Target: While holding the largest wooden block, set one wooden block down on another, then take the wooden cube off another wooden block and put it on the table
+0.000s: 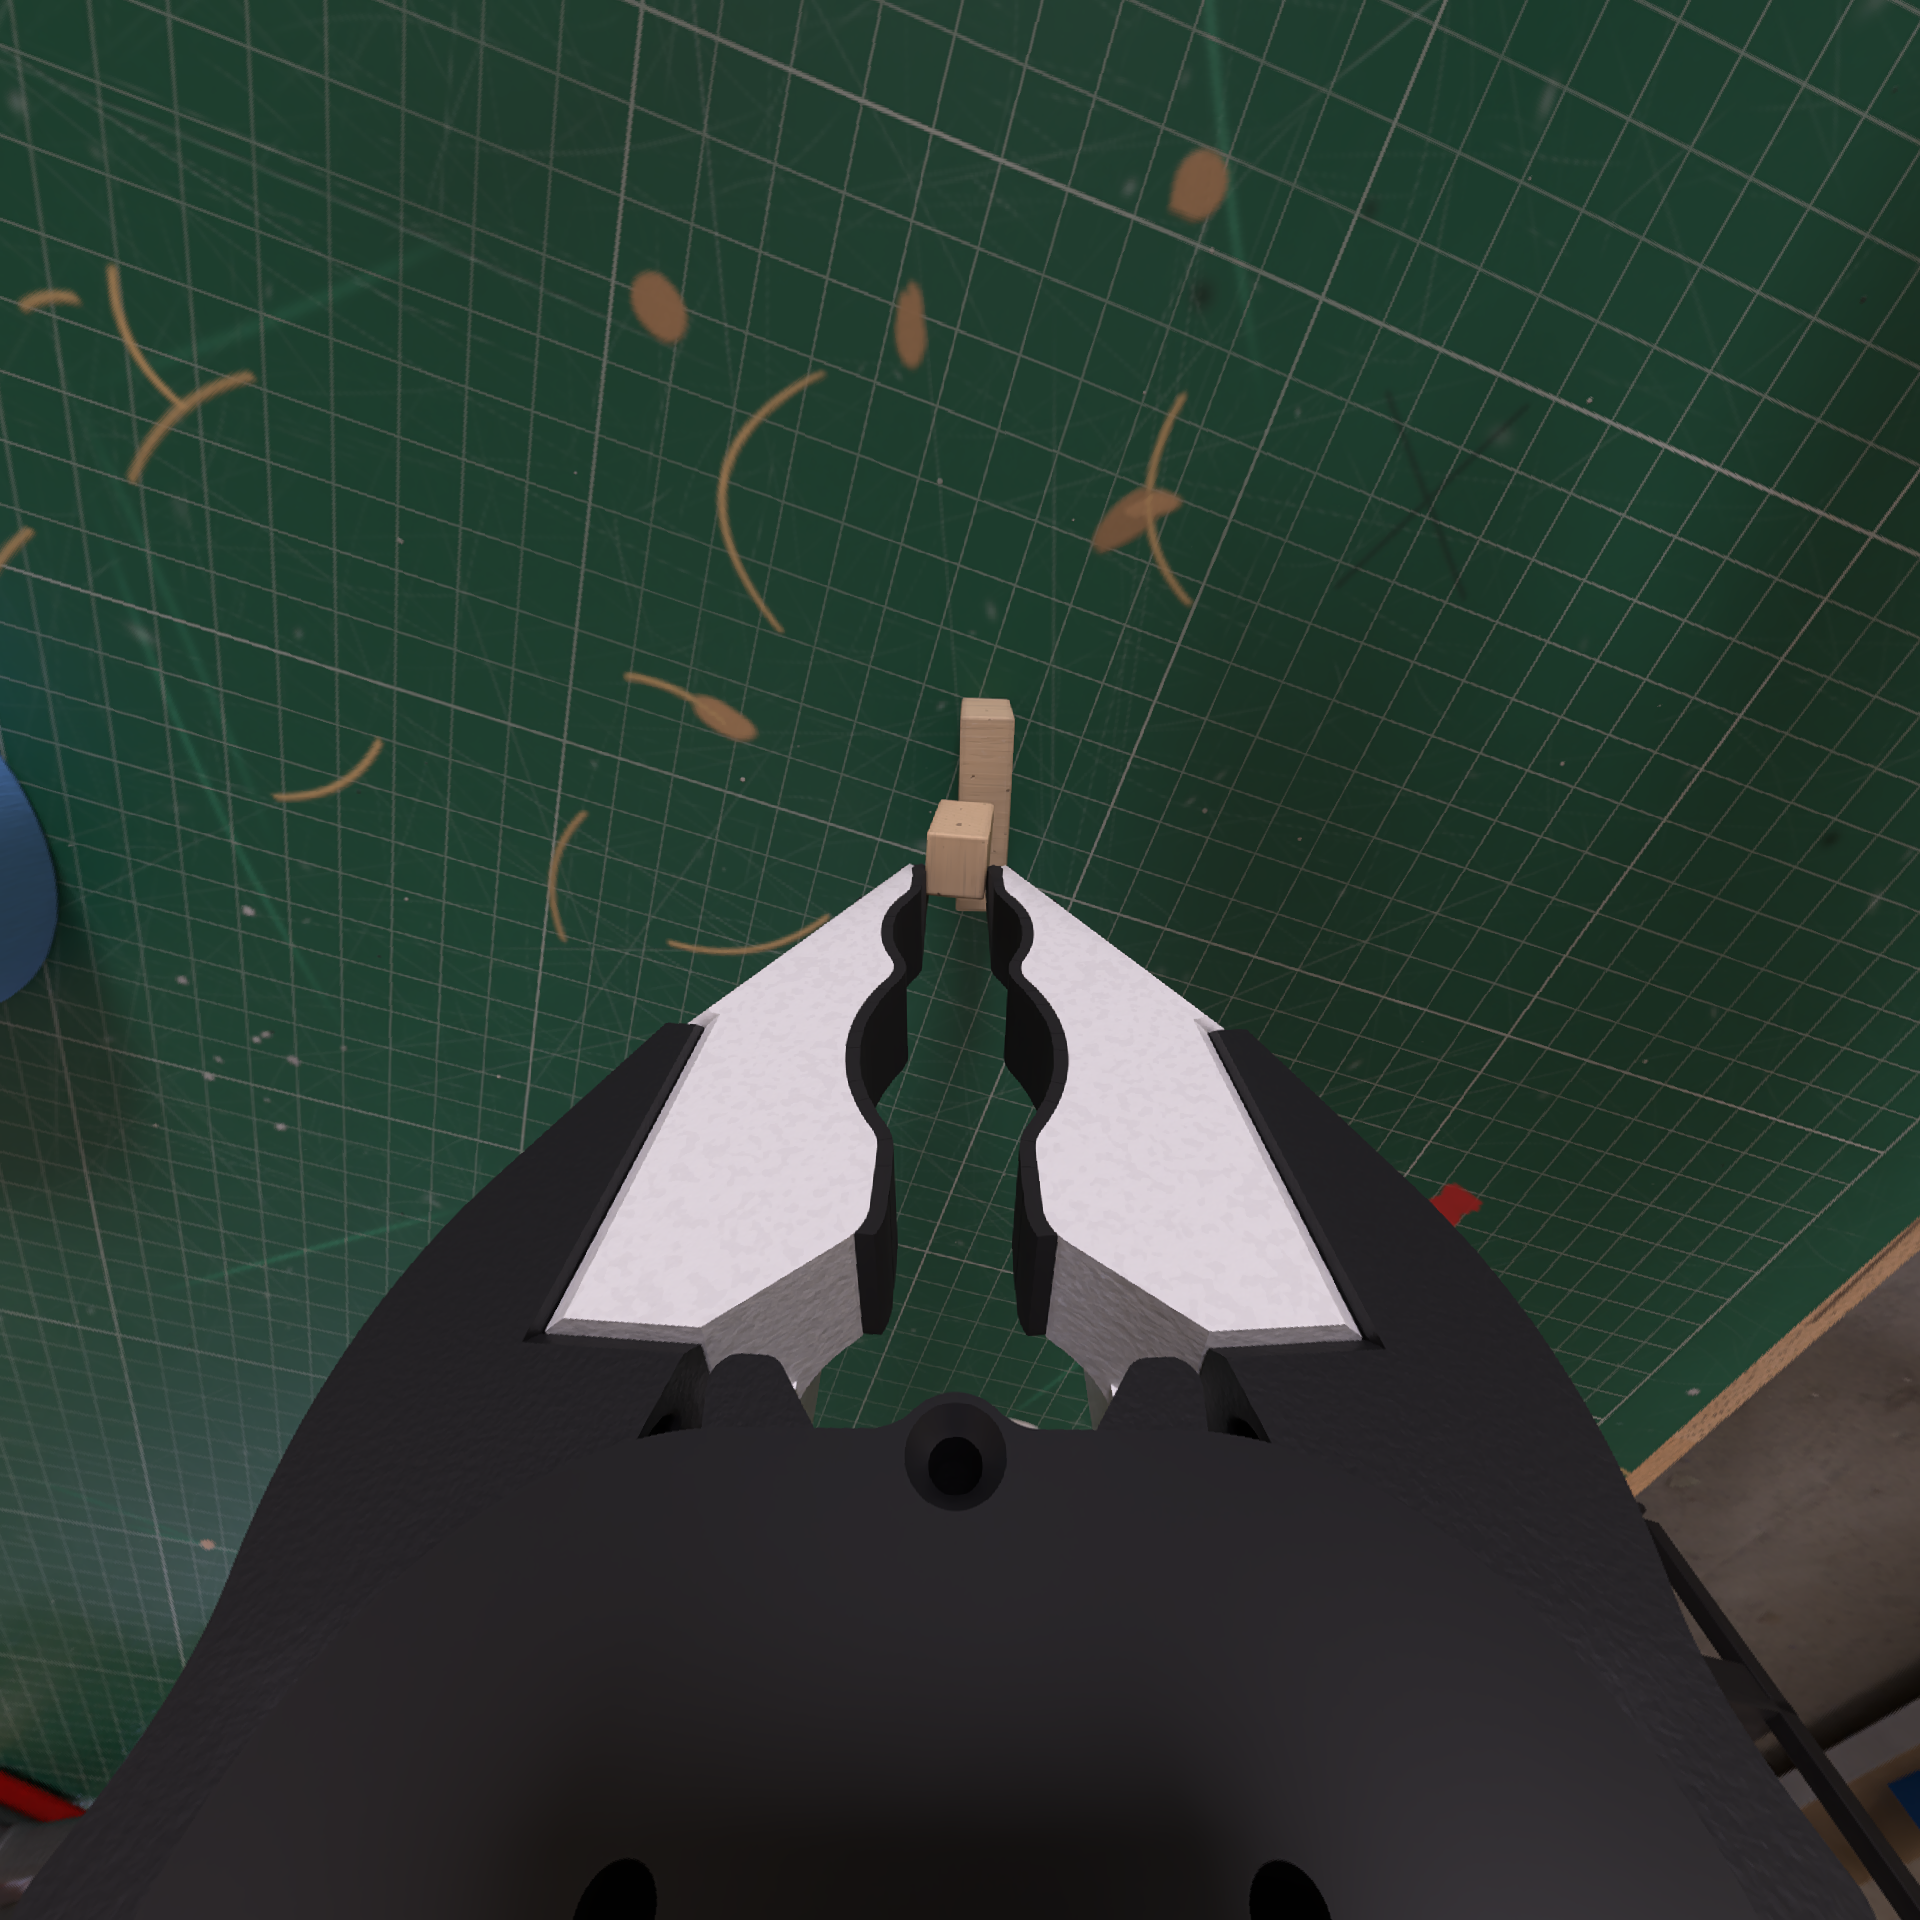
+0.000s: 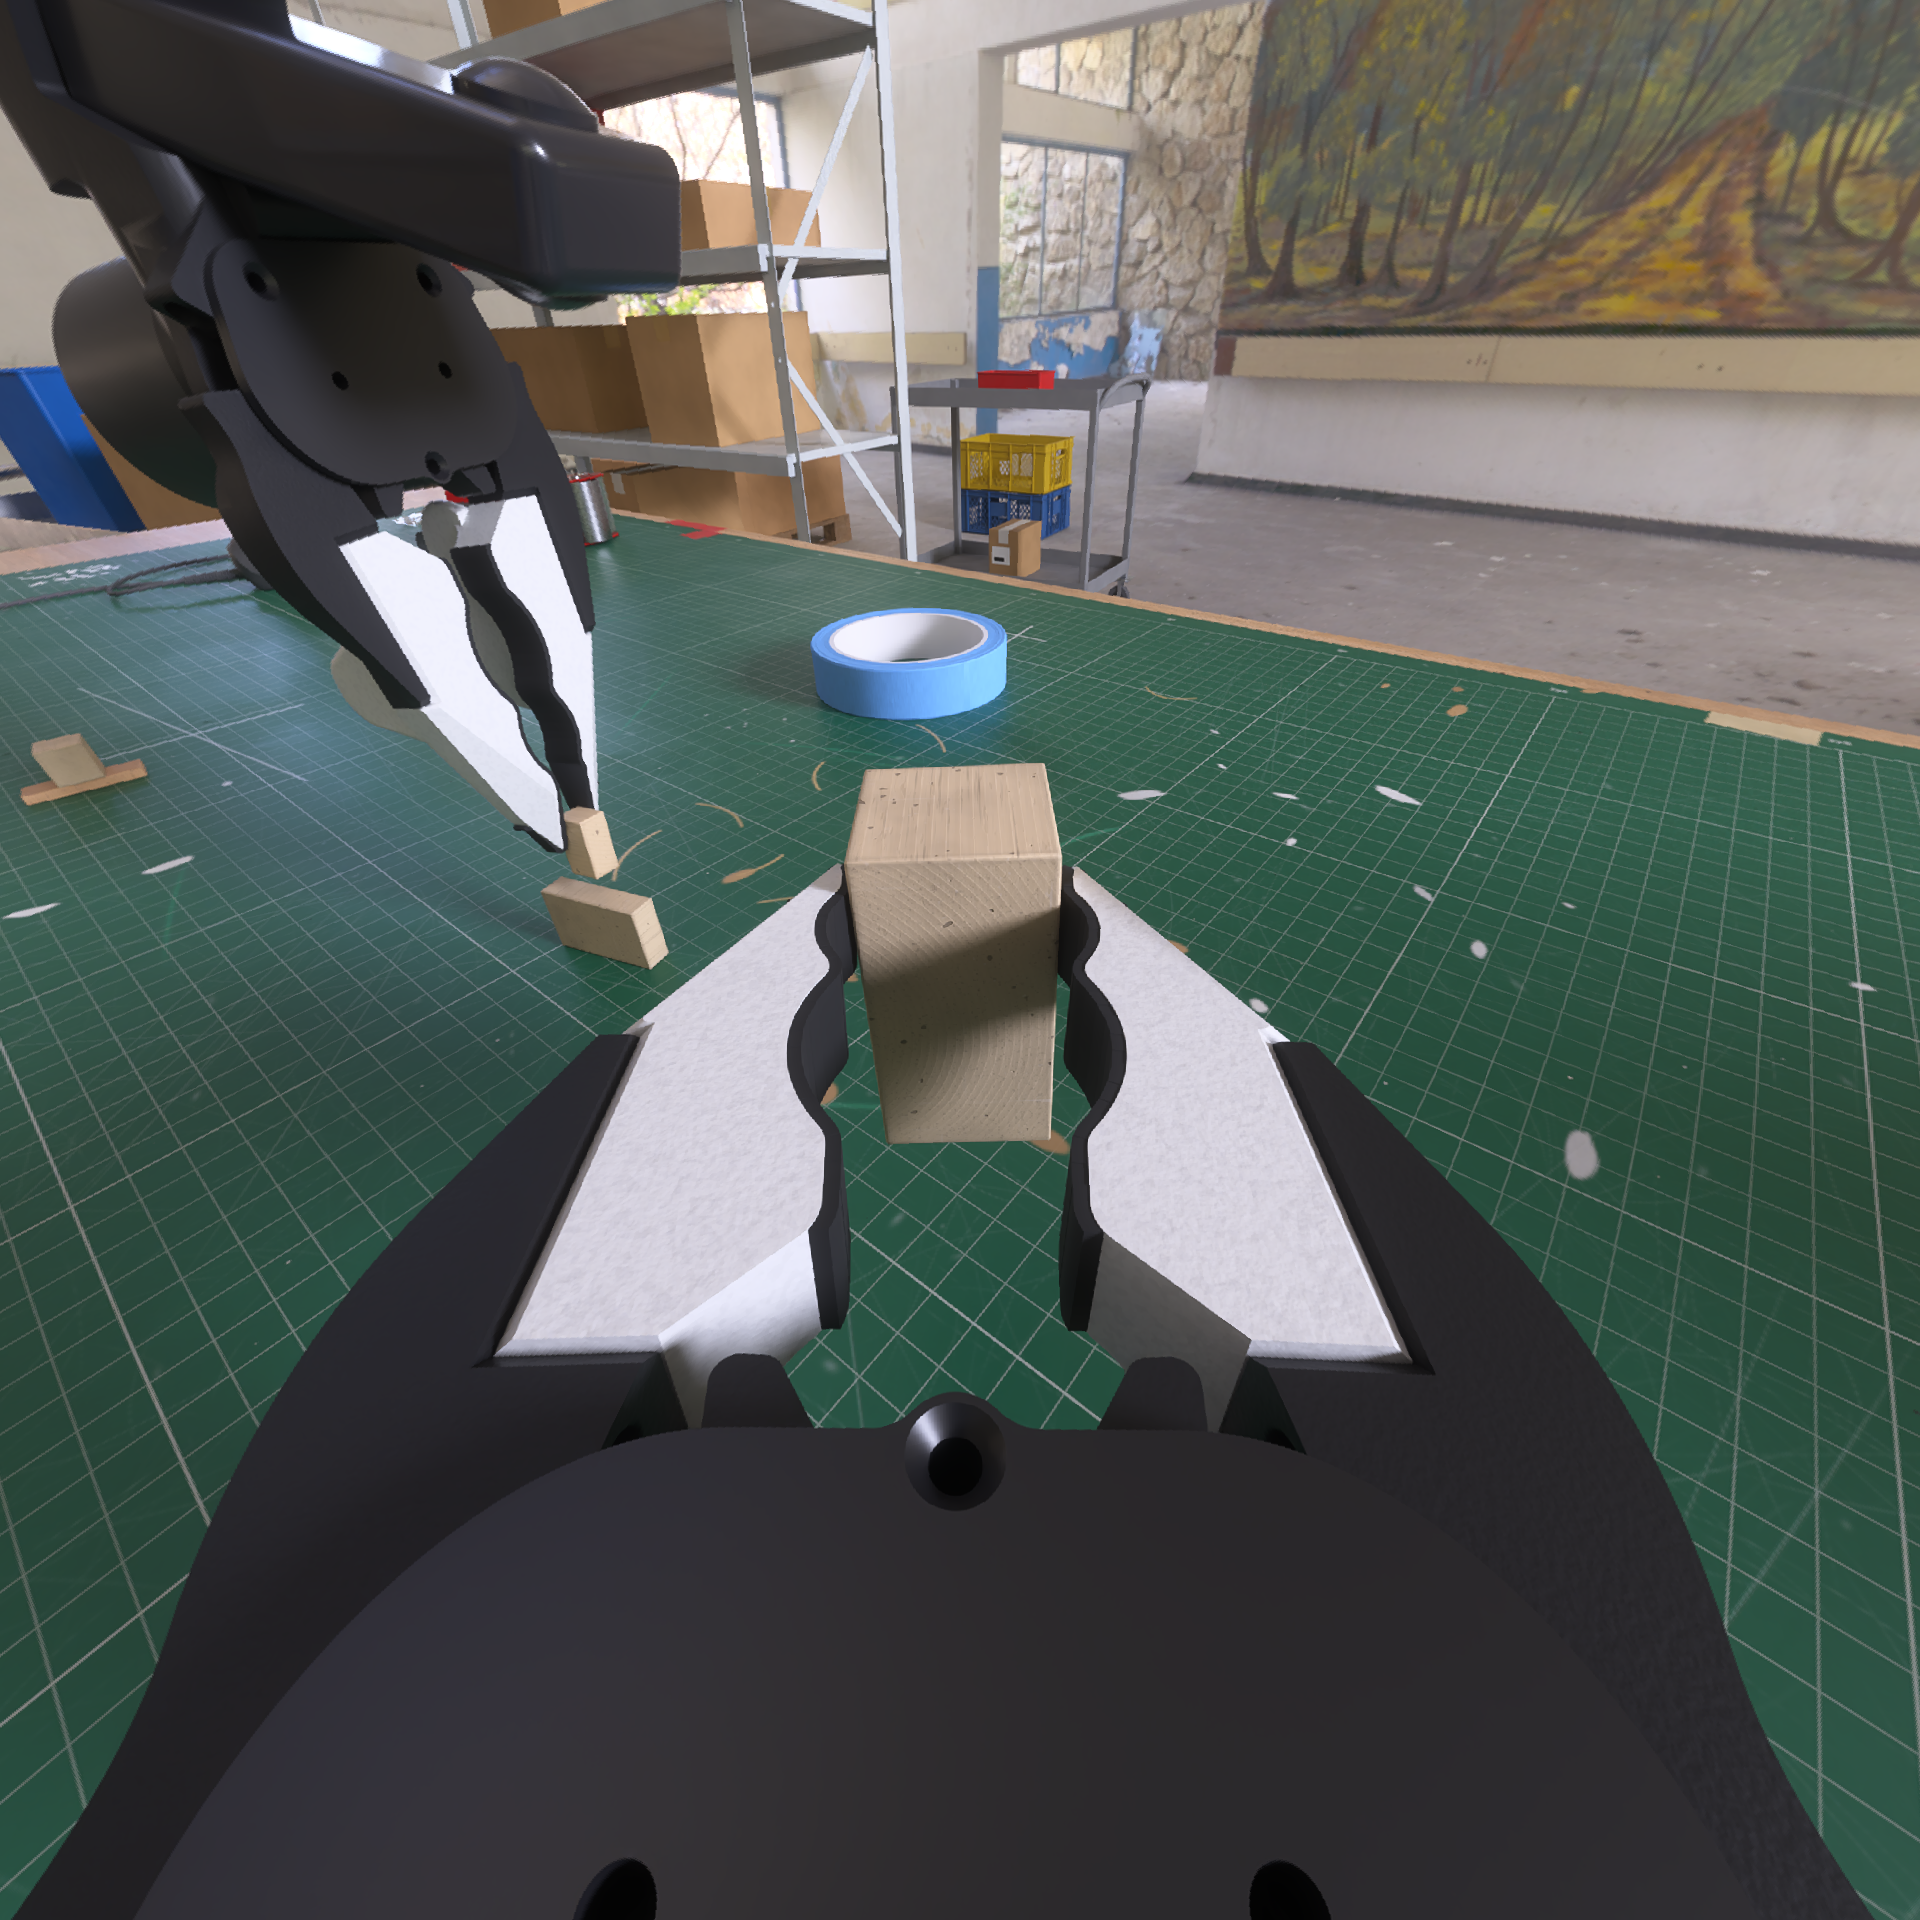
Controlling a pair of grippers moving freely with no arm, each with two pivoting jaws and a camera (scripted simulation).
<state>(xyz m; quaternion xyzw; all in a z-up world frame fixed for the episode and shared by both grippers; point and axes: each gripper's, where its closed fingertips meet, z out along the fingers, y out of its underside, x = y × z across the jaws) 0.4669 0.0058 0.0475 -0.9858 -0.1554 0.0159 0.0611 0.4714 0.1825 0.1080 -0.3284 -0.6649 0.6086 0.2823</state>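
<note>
My left gripper [image 1: 957, 881] points down at the green mat and is shut on a small wooden cube [image 1: 956, 857] at its fingertips. A flat wooden block [image 1: 985, 758] lies on the mat right under the cube. In the right wrist view the left gripper [image 2: 566, 826] holds the cube [image 2: 590, 840] tilted, just above the flat block [image 2: 608, 923]; I cannot tell whether they touch. My right gripper [image 2: 956, 904] is shut on the largest wooden block [image 2: 951, 956] and holds it upright, off the mat.
A blue tape roll [image 2: 909, 663] lies farther back on the mat [image 2: 1455, 1039]. Another small block sits on a thin wooden strip [image 2: 71, 764] at the far left. The table's edge [image 2: 1351, 634] runs behind, with shelves and a cart beyond.
</note>
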